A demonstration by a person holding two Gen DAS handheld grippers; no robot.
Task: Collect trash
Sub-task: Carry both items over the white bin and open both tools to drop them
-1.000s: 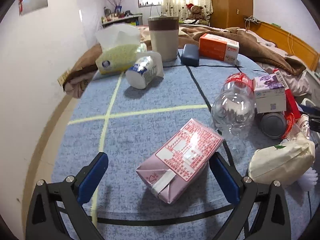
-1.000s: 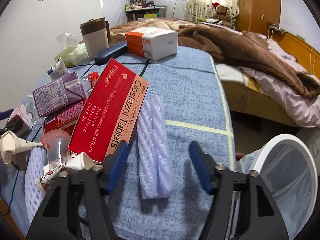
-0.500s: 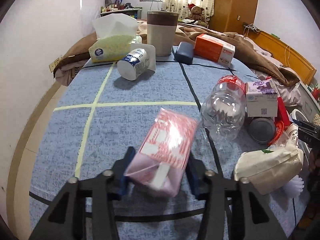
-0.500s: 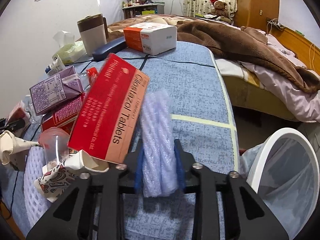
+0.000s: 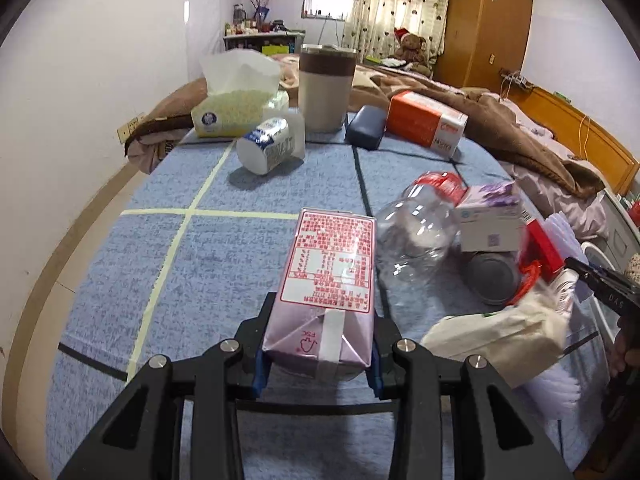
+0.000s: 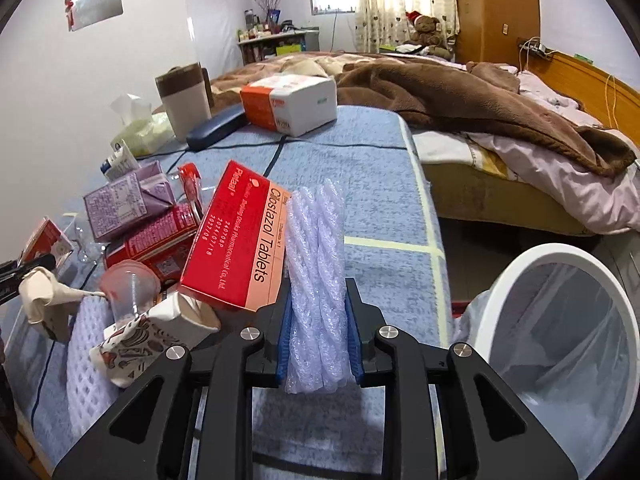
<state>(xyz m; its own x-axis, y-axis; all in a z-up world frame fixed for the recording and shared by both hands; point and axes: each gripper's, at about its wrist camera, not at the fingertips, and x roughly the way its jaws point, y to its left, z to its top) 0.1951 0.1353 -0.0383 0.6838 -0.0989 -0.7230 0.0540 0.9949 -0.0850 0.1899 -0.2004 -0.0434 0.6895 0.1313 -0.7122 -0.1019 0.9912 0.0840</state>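
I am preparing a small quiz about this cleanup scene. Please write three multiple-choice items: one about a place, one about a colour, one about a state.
1. Where is the white bin, seen from the right wrist?
A. on the bed
B. beside the table, at the lower right
C. behind the tissue pack

2. What colour is the tablet box next to the bubble wrap?
A. red
B. green
C. black

3. What is the state of the left gripper?
A. open above the clear bottle
B. shut with nothing in it
C. shut on the pink carton

Answers:
1 B: its rim sits below the blue table edge, at the lower right.
2 A: its printed face is bright red.
3 C: the jaws have just been closing and both pads press the carton's sides.
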